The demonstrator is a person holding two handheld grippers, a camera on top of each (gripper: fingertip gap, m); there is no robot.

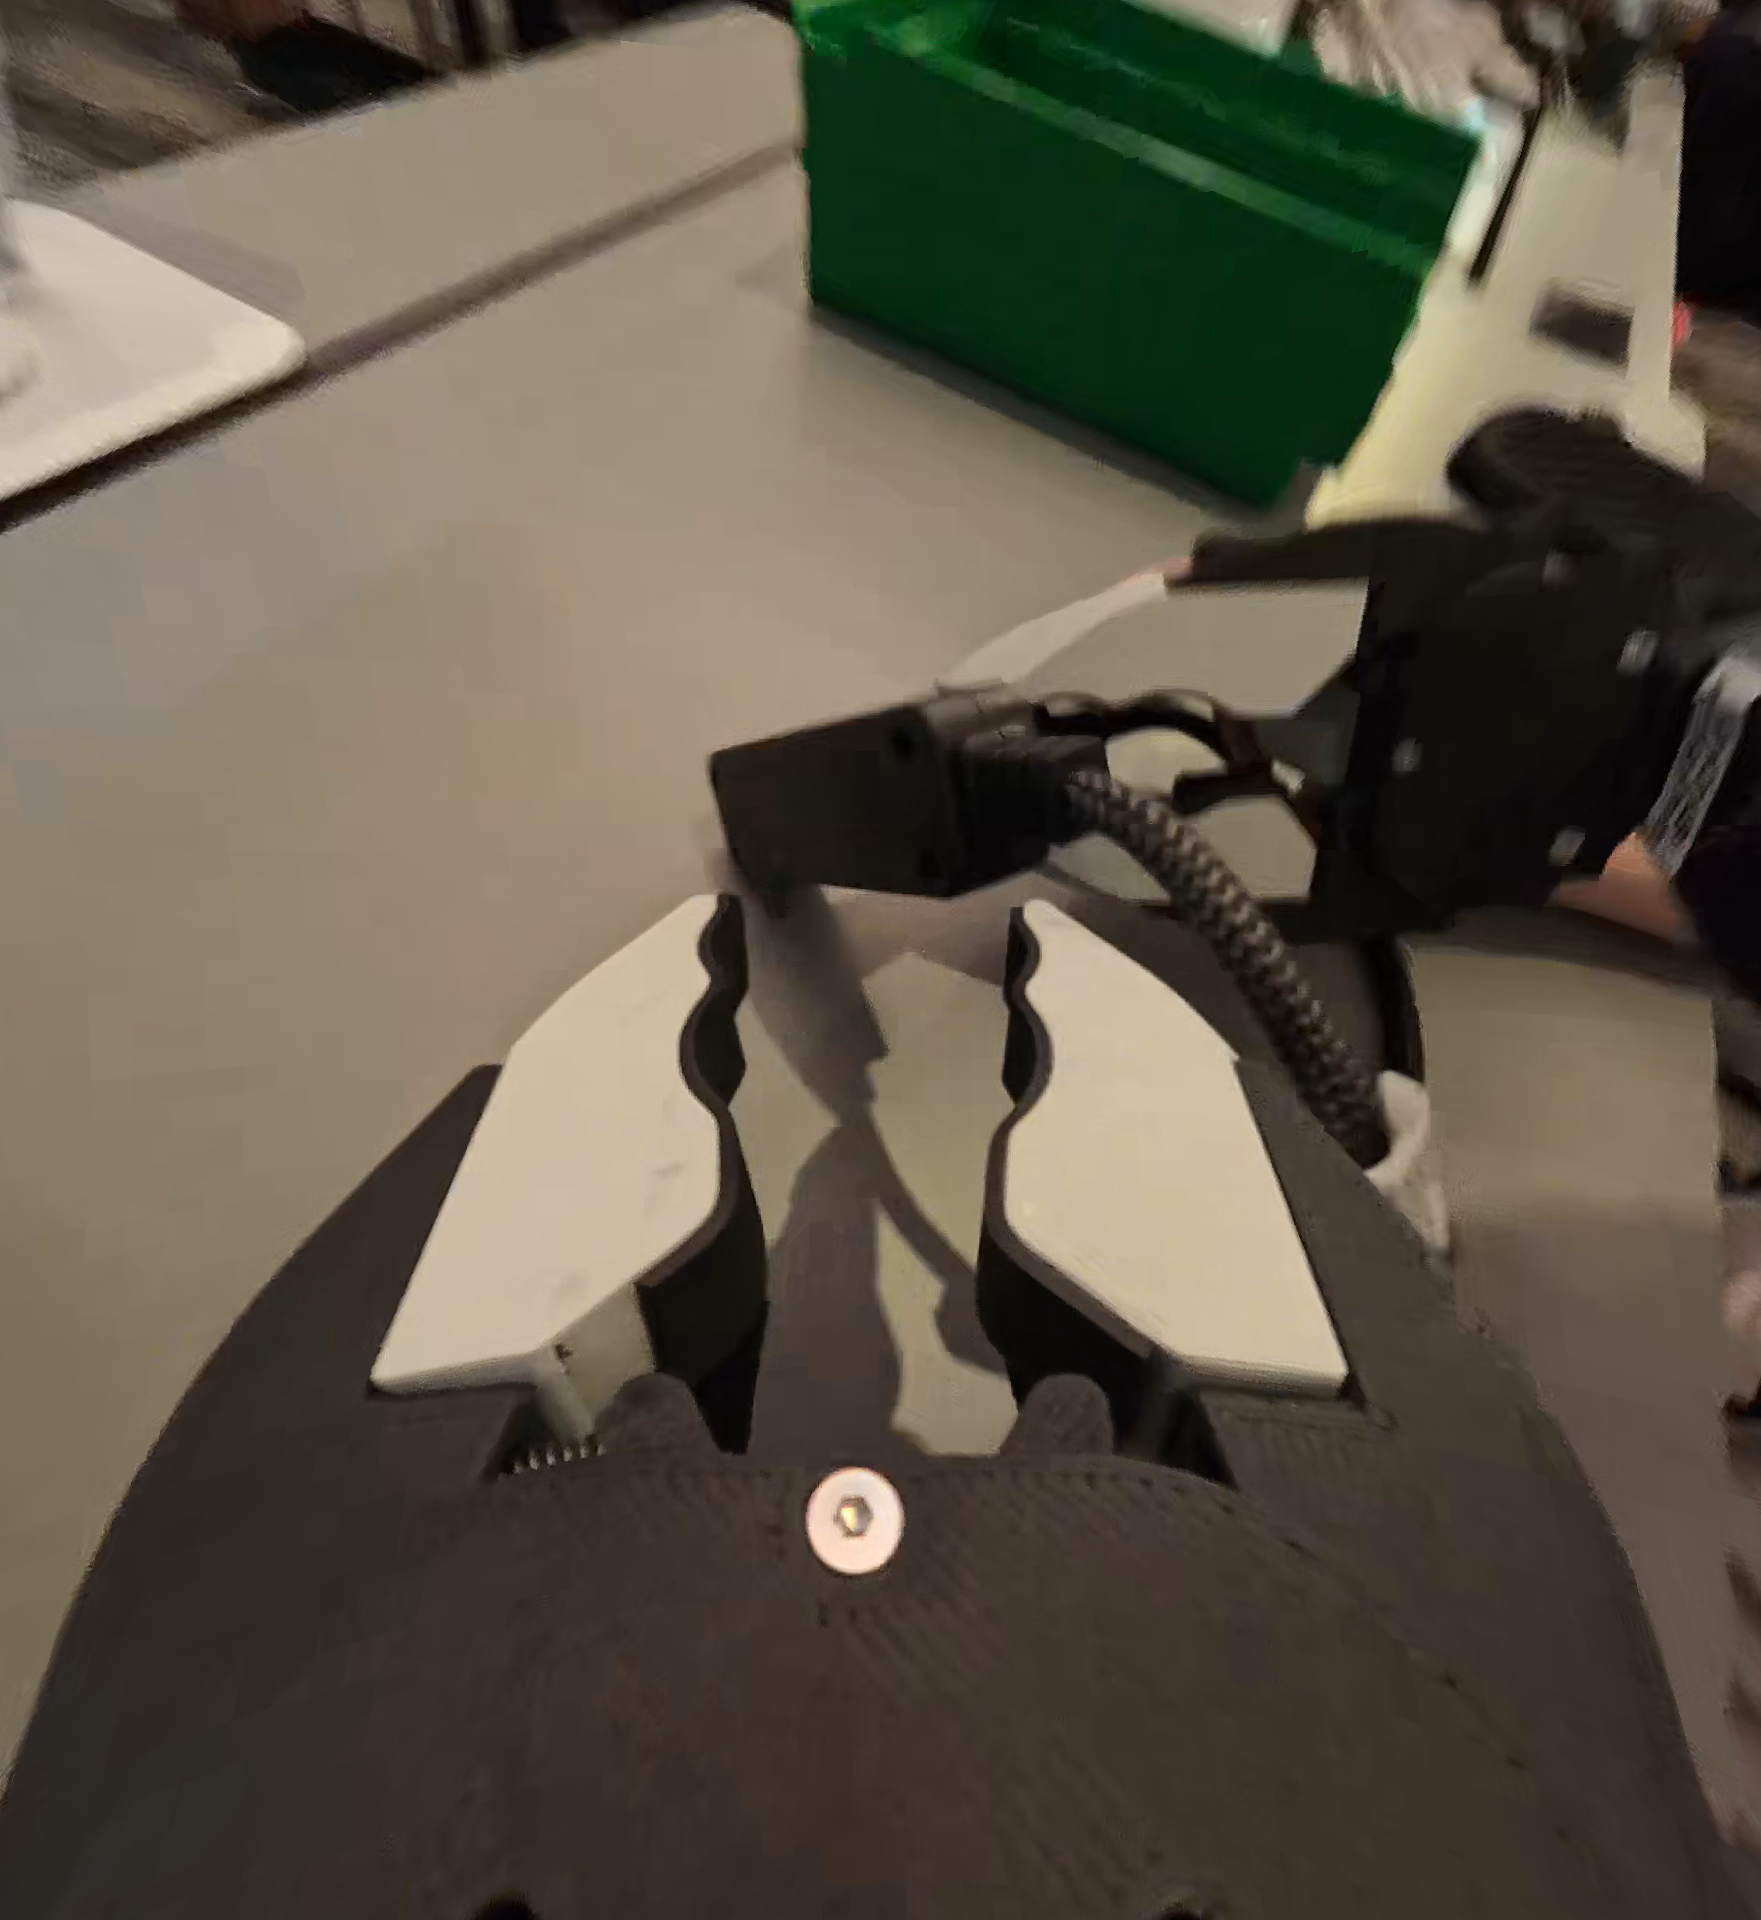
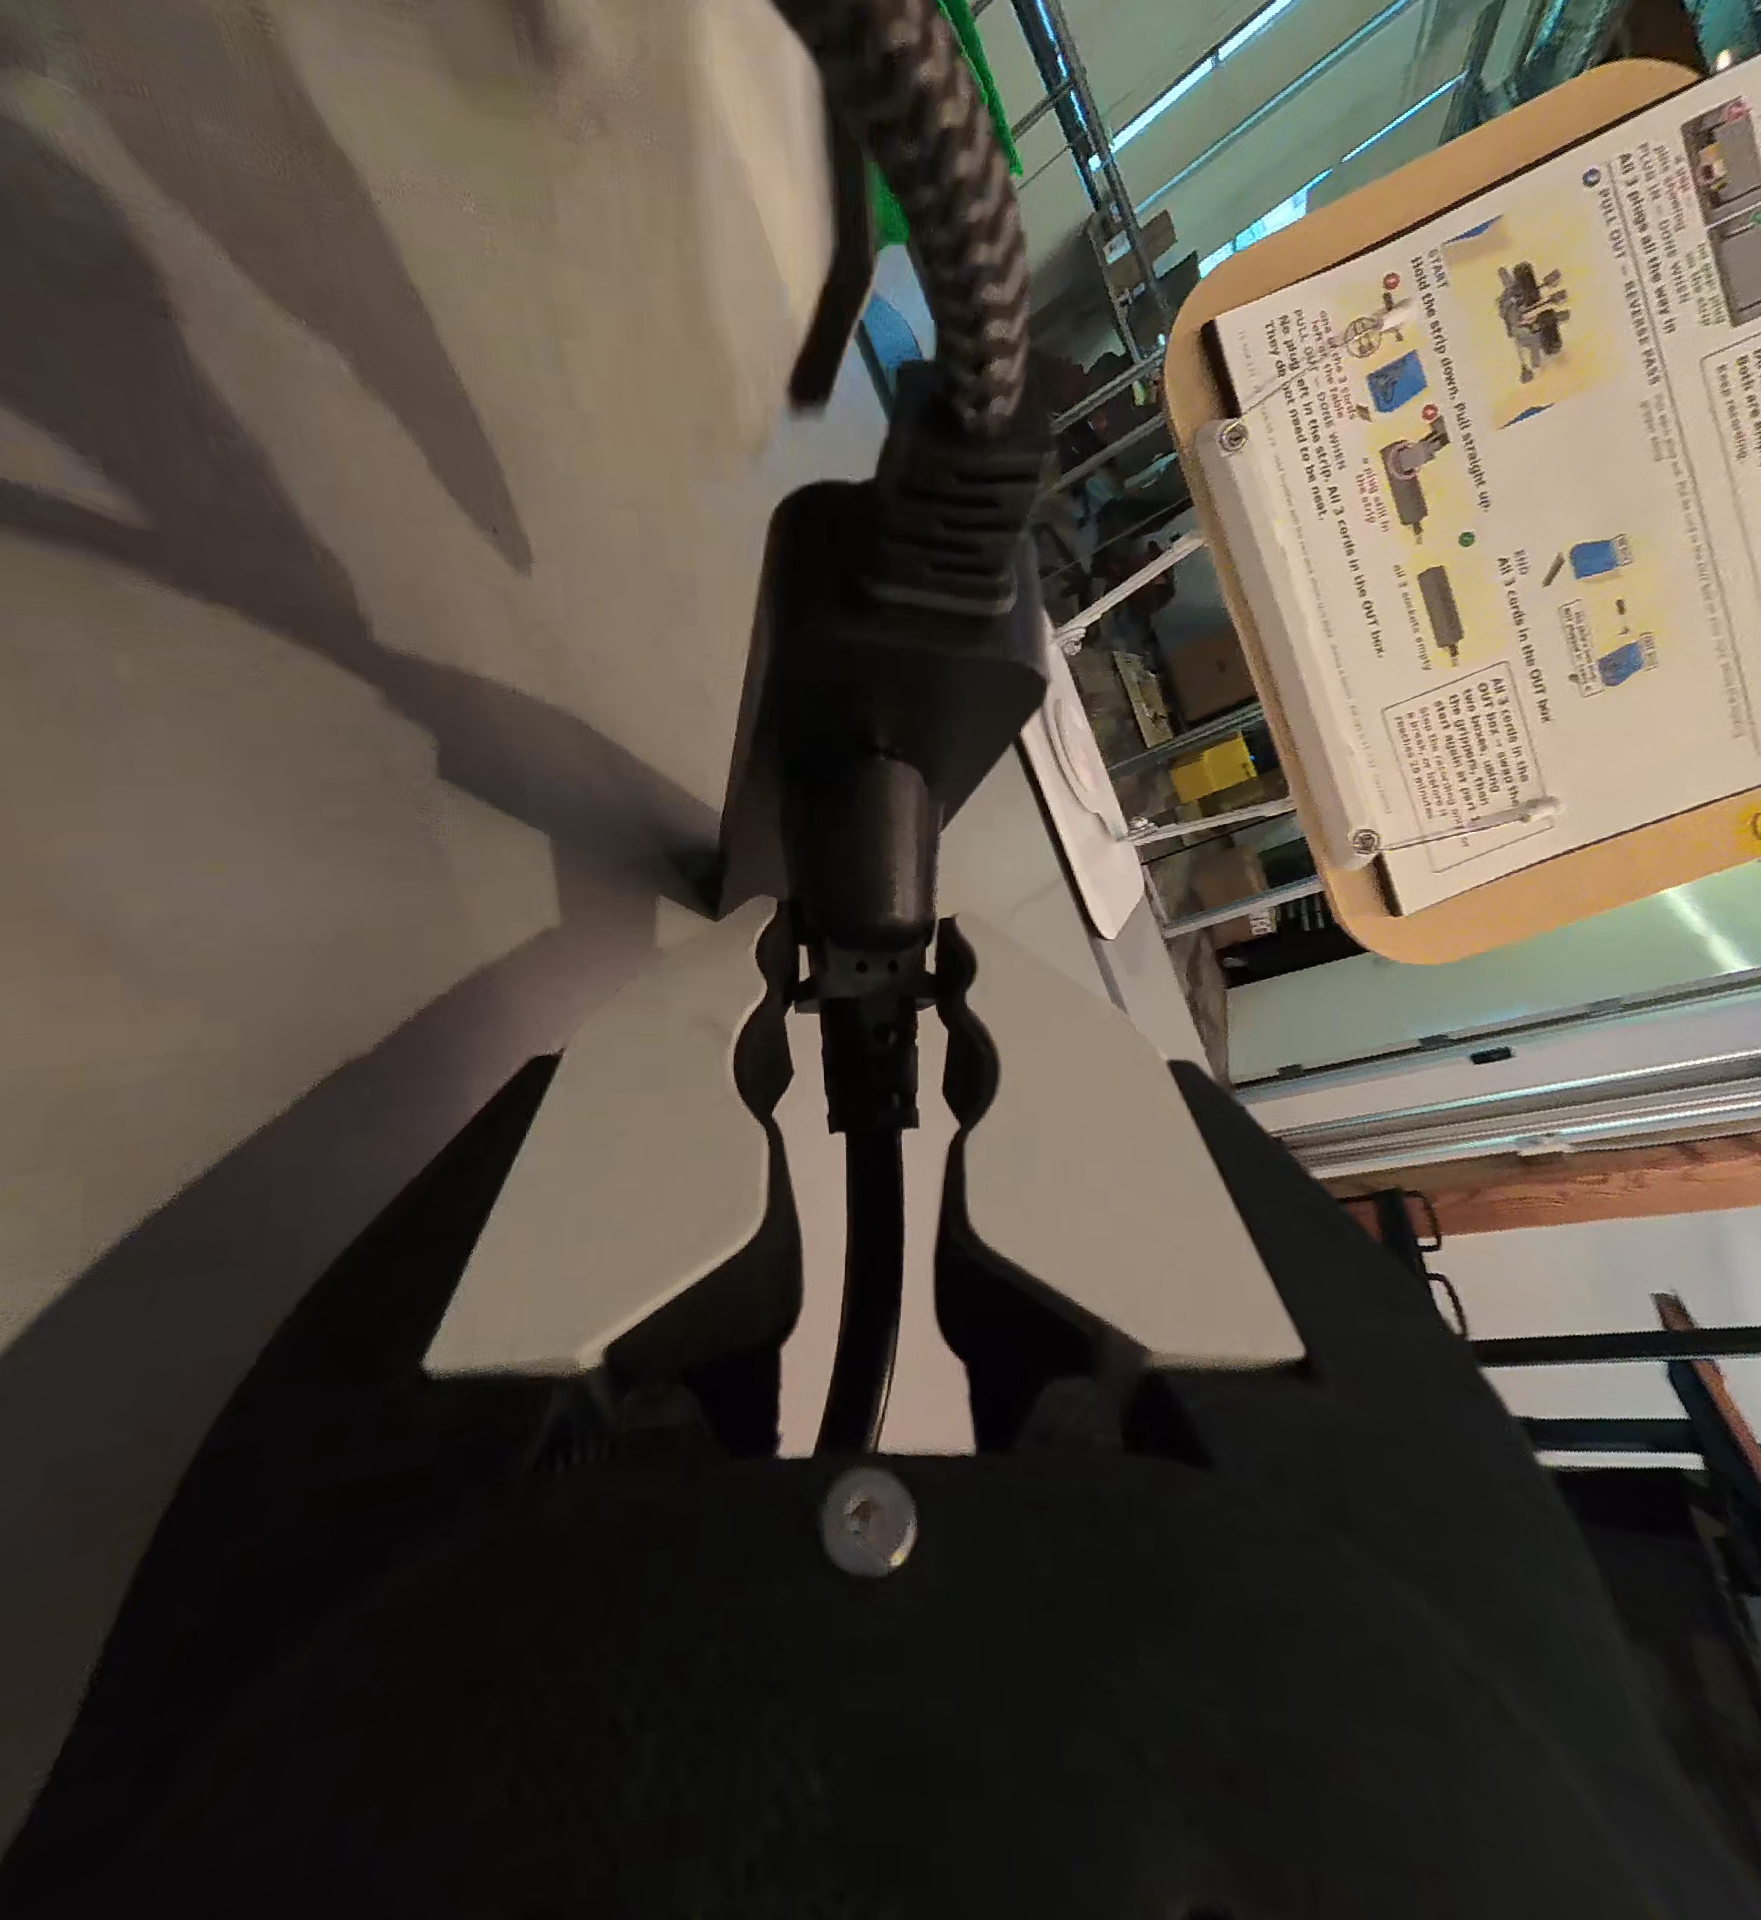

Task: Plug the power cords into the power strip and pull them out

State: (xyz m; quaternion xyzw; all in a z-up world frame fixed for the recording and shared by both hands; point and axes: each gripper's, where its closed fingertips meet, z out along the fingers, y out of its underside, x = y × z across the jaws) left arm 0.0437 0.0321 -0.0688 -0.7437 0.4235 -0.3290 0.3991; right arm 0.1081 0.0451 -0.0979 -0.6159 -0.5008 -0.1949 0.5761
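The black power strip (image 1: 834,800) is tilted, with one corner on the grey table (image 1: 440,727); its braided cord (image 1: 1260,966) curls to the right. My left gripper (image 1: 871,935) is open and empty just in front of the strip's near end. My right gripper (image 1: 1198,717) reaches in from the right. In the right wrist view the right gripper (image 2: 863,966) is shut on a black plug (image 2: 871,997) that sits in the strip (image 2: 834,707). The plug's thin cord (image 2: 860,1247) runs back between the fingers. The braided cord (image 2: 969,208) leaves the strip's far end.
A green box (image 1: 1115,239) stands at the back of the table. A white stand base (image 1: 76,343) sits at the far left. A white cord (image 1: 1042,644) lies behind the strip. An instruction board (image 2: 1530,468) stands beyond the table edge. Spacing between my two grippers at the tips: around 8 centimeters.
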